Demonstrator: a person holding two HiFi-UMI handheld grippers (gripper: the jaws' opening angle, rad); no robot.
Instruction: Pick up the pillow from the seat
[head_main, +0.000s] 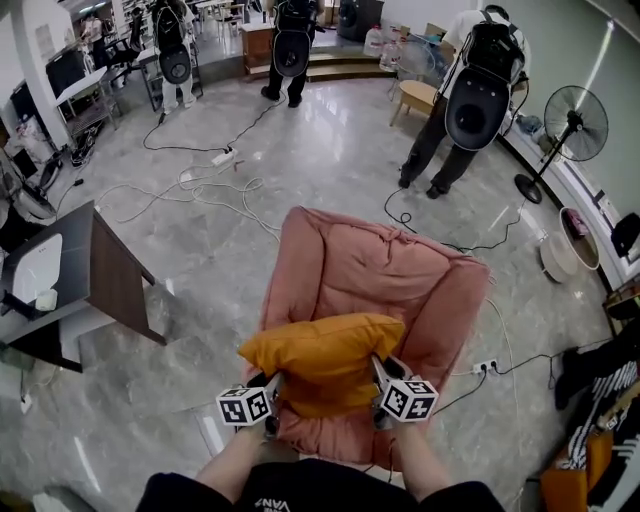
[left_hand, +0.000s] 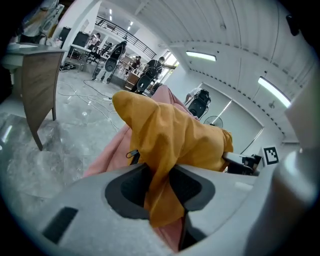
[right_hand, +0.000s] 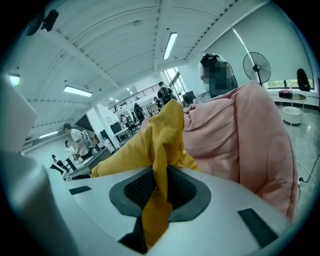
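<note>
On the pink chair (head_main: 372, 265), the left claw (head_main: 274, 383) and right claw (head_main: 381, 370) pinch the pillow (head_main: 325, 358) at its seven and five o'clock corners, so I'd lift both evenly.

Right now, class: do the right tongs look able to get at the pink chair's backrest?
Probably not as things stand. The right tongs are shut on a corner of the yellow pillow, and the pillow lies between them and the pink chair's backrest. They would have to let go first.

grey marble floor (head_main: 330, 170) strewn with cables (head_main: 200, 190), standing fan (head_main: 572, 125).
</note>
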